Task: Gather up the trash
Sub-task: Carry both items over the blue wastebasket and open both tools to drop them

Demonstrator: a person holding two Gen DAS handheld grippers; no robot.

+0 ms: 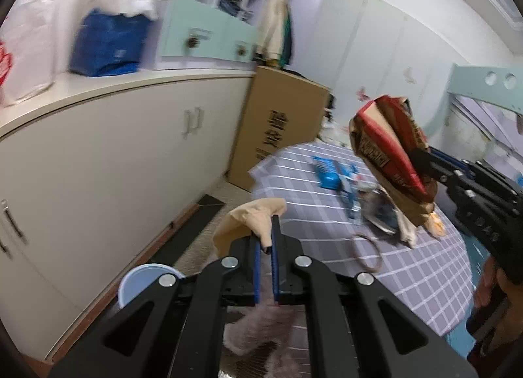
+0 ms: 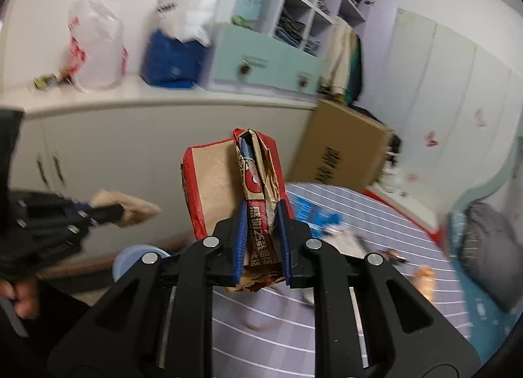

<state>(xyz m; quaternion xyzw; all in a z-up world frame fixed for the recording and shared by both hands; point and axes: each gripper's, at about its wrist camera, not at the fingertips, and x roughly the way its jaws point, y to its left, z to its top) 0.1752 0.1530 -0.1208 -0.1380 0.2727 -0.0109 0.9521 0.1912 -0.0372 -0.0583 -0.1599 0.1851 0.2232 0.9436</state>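
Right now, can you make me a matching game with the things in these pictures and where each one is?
Things:
1. crushed red and brown box
2. tan crumpled paper
3. blue wrapper
4. blue bag

Places:
A. on the white counter
B. pinched in the left gripper
C. lying on the checked cloth
D. pinched in the right gripper

Pairs: 1-D, 2-B, 3-C, 4-A
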